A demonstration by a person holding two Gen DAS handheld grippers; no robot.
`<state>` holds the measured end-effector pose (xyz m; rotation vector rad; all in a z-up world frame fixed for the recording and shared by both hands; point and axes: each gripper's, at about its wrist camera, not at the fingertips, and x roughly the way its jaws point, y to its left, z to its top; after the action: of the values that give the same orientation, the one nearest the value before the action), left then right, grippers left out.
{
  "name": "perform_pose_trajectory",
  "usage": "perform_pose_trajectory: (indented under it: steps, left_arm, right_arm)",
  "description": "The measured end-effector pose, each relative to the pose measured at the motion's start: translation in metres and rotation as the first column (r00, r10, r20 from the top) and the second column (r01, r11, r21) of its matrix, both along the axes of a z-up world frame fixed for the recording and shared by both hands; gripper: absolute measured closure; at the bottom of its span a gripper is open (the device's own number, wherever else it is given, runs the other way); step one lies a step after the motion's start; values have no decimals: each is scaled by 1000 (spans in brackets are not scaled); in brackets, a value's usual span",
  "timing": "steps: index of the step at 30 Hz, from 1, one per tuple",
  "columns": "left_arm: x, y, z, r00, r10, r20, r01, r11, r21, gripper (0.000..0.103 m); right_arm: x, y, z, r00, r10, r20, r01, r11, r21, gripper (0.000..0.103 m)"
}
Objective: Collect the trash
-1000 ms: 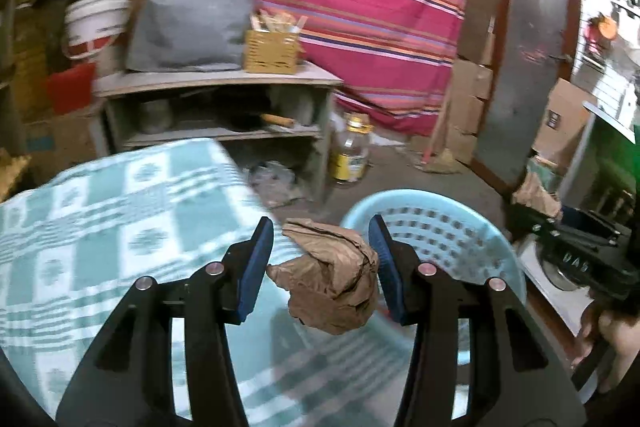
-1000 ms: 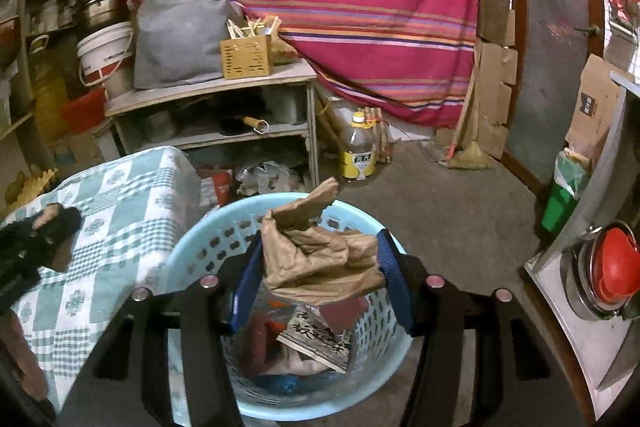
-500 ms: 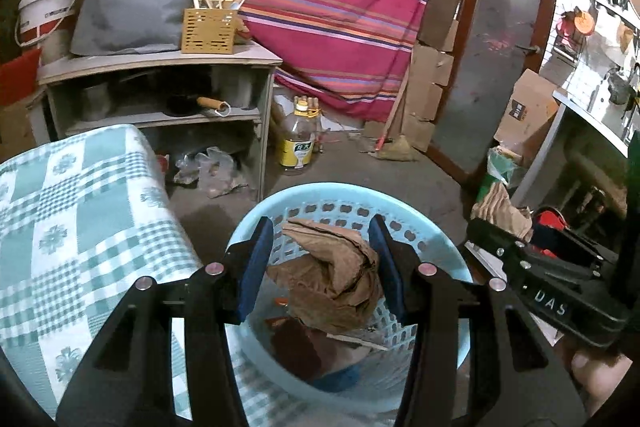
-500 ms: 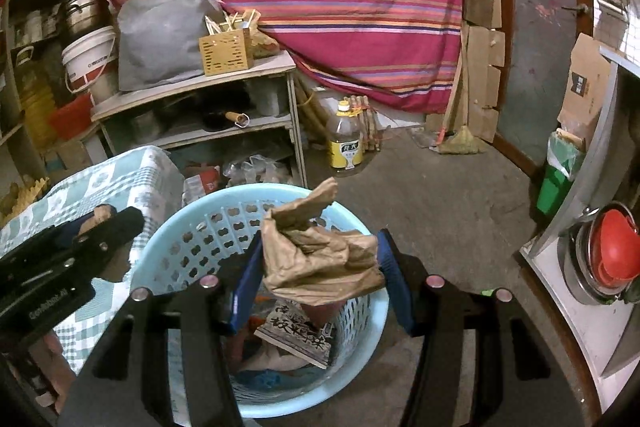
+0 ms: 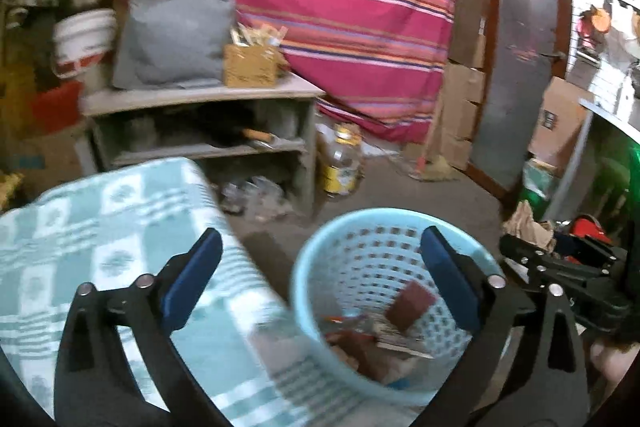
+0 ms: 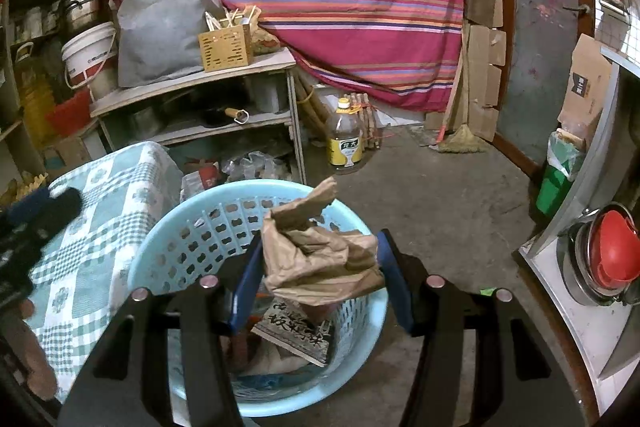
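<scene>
A cluttered home storeroom: shelf [image 6: 192,87] of pots, buckets [image 6: 90,55], stacked cardboard [image 6: 484,67], bare concrete floor [image 6: 440,195].

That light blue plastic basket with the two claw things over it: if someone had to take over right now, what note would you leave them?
Left gripper: jaws opening, nothing between them, above the light blue perforated plastic basket beside the green checked tablecloth.
Right gripper: shut on a crumpled brown paper bag, held over the basket.
Done: basket already holds paper scraps and a printed booklet.
Left: release the right gripper's bag into the basket, then look for more trash.
</scene>
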<state>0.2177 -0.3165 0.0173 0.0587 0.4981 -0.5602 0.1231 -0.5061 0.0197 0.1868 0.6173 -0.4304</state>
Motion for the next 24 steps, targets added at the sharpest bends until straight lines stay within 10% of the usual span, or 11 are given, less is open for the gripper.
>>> perform_pose_trajectory:
  steps: [8, 12, 24]
  left_arm:
    - [-13, 38, 14, 998, 66, 22, -65, 998, -15, 6]
    - [-17, 52, 15, 996, 79, 34, -79, 997, 2, 6]
    - [-35, 119, 29, 982, 181, 60, -181, 983, -12, 5]
  right_arm:
    - [14, 24, 3, 999, 46, 3, -46, 999, -16, 45]
    - [21, 34, 5, 998, 51, 25, -50, 998, -45, 14]
    - [20, 63, 7, 998, 58, 11, -57, 992, -116, 5]
